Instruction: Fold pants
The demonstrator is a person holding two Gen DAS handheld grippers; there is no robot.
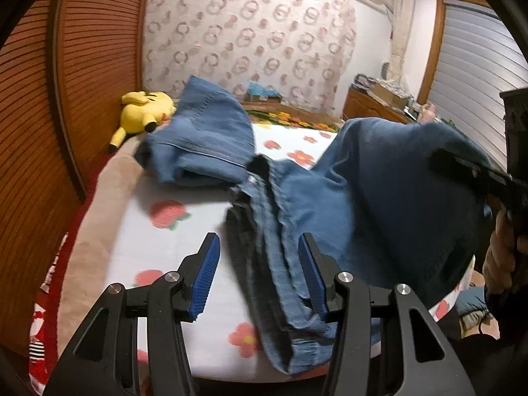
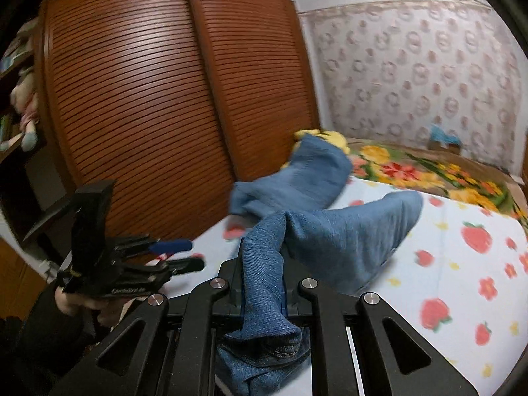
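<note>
Blue denim pants point(image 1: 346, 204) lie crumpled across the bed, one end bunched at the far left point(image 1: 201, 138). My left gripper point(image 1: 259, 274) is open, its blue pads point(image 1: 206, 280) on either side of a pant edge near the front of the bed, holding nothing. My right gripper point(image 2: 262, 283) is shut on a bunch of the denim point(image 2: 264, 264) and lifts it; the cloth point(image 2: 343, 231) trails away onto the bed. The right gripper shows at the right of the left wrist view point(image 1: 468, 171), and the left gripper at the left of the right wrist view point(image 2: 178, 254).
The bed sheet point(image 1: 171, 241) is white with red flowers. A yellow plush toy point(image 1: 145, 112) lies at the far left corner. A slatted wooden wardrobe point(image 2: 148, 99) stands along the bed's left side. A flowered blanket point(image 2: 429, 171) lies at the head. A cluttered wooden dresser point(image 1: 379, 105) stands at the back right.
</note>
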